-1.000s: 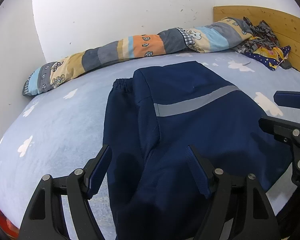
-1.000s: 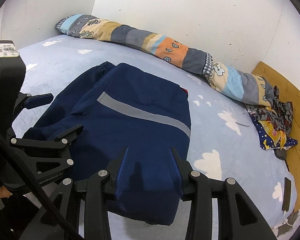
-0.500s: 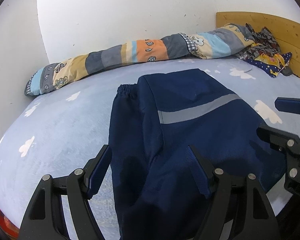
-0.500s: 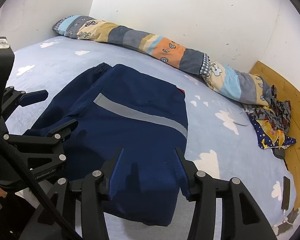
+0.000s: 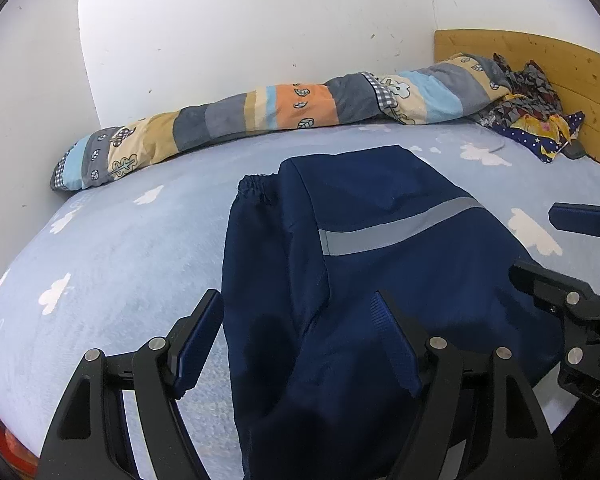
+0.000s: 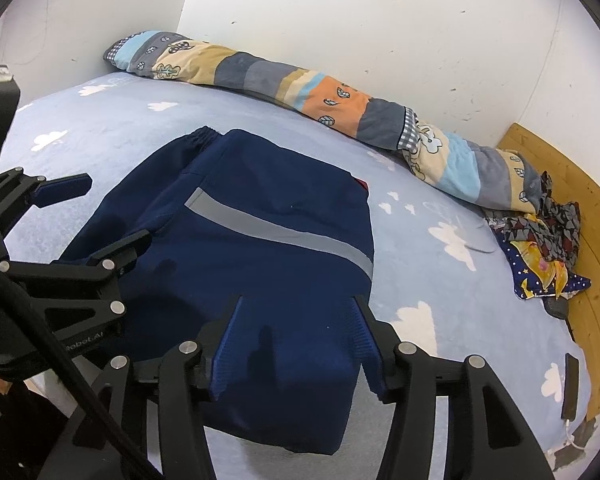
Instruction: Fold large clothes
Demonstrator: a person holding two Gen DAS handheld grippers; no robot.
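A navy blue jacket [image 5: 400,264] with a grey reflective stripe [image 5: 396,228] lies folded on the light blue cloud-print sheet [image 5: 112,248]. One sleeve with an elastic cuff [image 5: 256,186] runs along its left side. My left gripper [image 5: 296,308] hovers open over the jacket's near left part, its fingers straddling the sleeve. My right gripper [image 6: 296,304] is above the jacket's [image 6: 268,248] near right corner. Its jaws are opening, with fabric below and between them but no pad pressing it. Each gripper shows at the edge of the other's view: the right gripper [image 5: 560,248] and the left gripper [image 6: 92,220].
A rolled patchwork quilt [image 5: 284,108] lies along the white wall at the back. A heap of patterned clothes [image 6: 544,248] sits by the wooden headboard [image 6: 580,184]. A dark phone [image 6: 571,384] with a cable lies near the bed's right edge.
The right gripper's jaws have spread wider over the jacket's near corner. The left gripper stays as open as before. The jacket has not moved.
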